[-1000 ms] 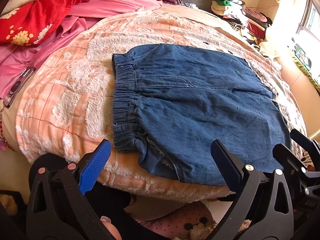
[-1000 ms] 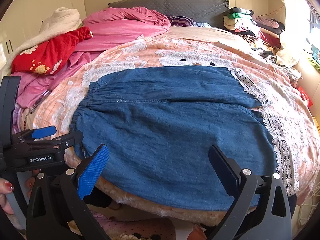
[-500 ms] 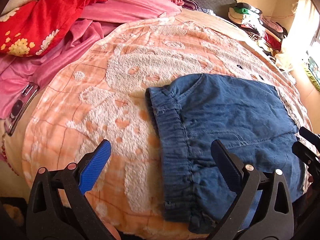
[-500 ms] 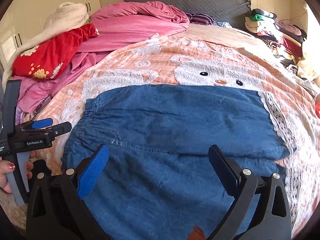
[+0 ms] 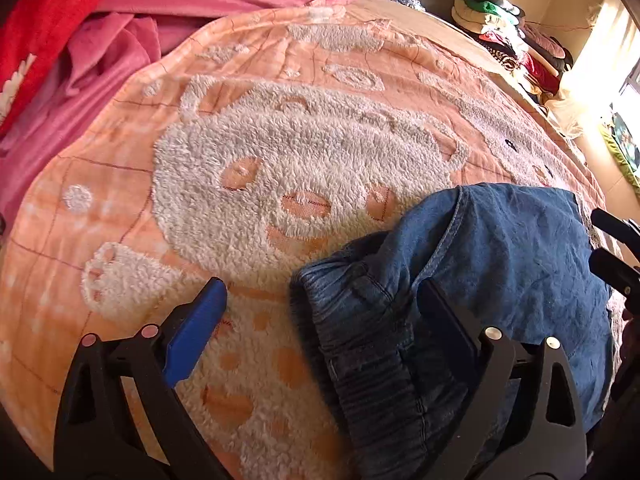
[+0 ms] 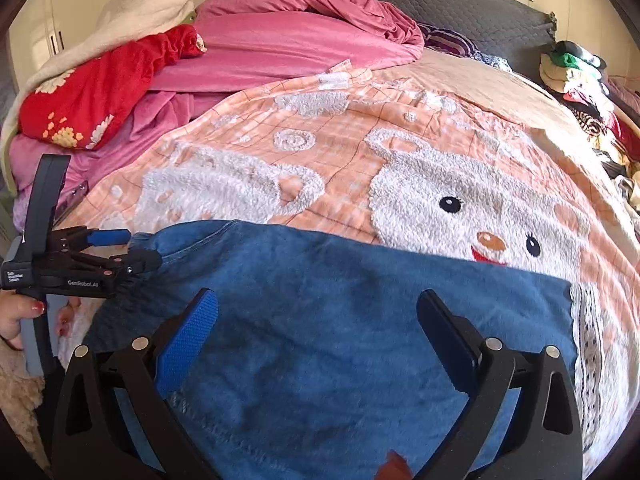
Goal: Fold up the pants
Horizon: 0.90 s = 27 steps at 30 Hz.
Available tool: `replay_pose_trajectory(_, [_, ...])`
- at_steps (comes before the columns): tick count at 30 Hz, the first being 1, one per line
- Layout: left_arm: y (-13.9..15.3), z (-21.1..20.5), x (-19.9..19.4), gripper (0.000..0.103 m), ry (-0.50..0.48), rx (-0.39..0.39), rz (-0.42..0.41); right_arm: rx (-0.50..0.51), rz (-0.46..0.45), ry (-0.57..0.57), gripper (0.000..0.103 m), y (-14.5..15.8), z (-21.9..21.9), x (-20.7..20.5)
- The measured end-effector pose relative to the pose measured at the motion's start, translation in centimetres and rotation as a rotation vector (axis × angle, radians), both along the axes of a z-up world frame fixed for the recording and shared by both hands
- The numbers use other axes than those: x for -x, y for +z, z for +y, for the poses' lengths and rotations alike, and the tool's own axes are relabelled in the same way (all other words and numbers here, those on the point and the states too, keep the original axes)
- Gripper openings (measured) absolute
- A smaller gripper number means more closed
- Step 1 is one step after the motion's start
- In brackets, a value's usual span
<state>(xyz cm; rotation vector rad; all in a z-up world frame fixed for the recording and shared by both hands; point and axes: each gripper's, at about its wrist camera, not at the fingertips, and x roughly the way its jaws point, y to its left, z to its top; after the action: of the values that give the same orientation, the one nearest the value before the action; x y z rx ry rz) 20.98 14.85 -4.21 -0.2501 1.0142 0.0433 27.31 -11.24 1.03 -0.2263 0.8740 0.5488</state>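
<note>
Clearly, "GenRobot.AI" showed on the left gripper (image 6: pixel 136 254); it and the right gripper (image 6: pixel 318 334) gaped wide over the denim pants (image 6: pixel 340 320).

Both tongs gape: left (image 5: pixel 320 312) (hand-held), right (image 6: pixel 318 320).

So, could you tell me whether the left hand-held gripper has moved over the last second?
Yes. The left hand-held gripper has gone forward over the bed and leftwards: the denim pants now sit lower right, and the blanket fills the view.
</note>
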Motion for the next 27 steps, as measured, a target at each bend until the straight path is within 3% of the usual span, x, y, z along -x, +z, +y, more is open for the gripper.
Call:
replay_pose_trajectory(4, [-0.6,0.2,-0.8,0.083,0.003,0.001,-0.015,0.013,0.026,0.063,0.099,-1.2,1.5,-3.3])
replay_pose_trajectory(6, [-0.4,0.4,-1.0,0.07,0.01,0.009,-0.024,0.038,0.031,0.098,0.099,-1.9,2.3,-4.2])
replay_pose_trajectory(8, [0.0,0.6,-0.9,0.048,-0.004,0.048,-0.042,0.07,0.042,0.133,0.099,-2.7,3.0,-5.2])
replay_pose_trajectory(10, [0.5,0.2,-0.7,0.038,-0.027,0.072,-0.052,0.085,0.048,0.165,0.099,-3.1,3.6,-6.1])
replay_pose_trajectory(16, [3.6,-0.6,1.4,0.034,-0.062,0.052,-0.156,0.146,0.044,0.28,0.099,-3.5,4.9,-7.1])
replay_pose_trajectory(22, [5.7,-2.6,3.4,0.034,-0.111,-0.021,-0.224,0.197,0.011,0.449,0.098,-3.7,6.9,-6.1])
replay_pose_trajectory(23, [5.8,-2.9,3.5,0.034,-0.116,-0.031,-0.227,0.195,0.019,0.466,0.096,-3.8,7.1,-5.9])
replay_pose_trajectory(25, [5.8,-3.1,3.7,0.034,-0.115,-0.04,-0.228,0.165,0.06,0.489,0.073,-4.1,7.3,-5.6])
replay_pose_trajectory(26, [5.8,-3.1,3.7,0.034,-0.114,-0.05,-0.229,0.151,0.073,0.498,0.055,-4.2,7.4,-5.3])
replay_pose_trajectory(27, [5.8,-3.2,3.8,0.034,-0.115,-0.063,-0.23,0.143,0.078,0.501,0.048,-4.3,7.3,-4.9])
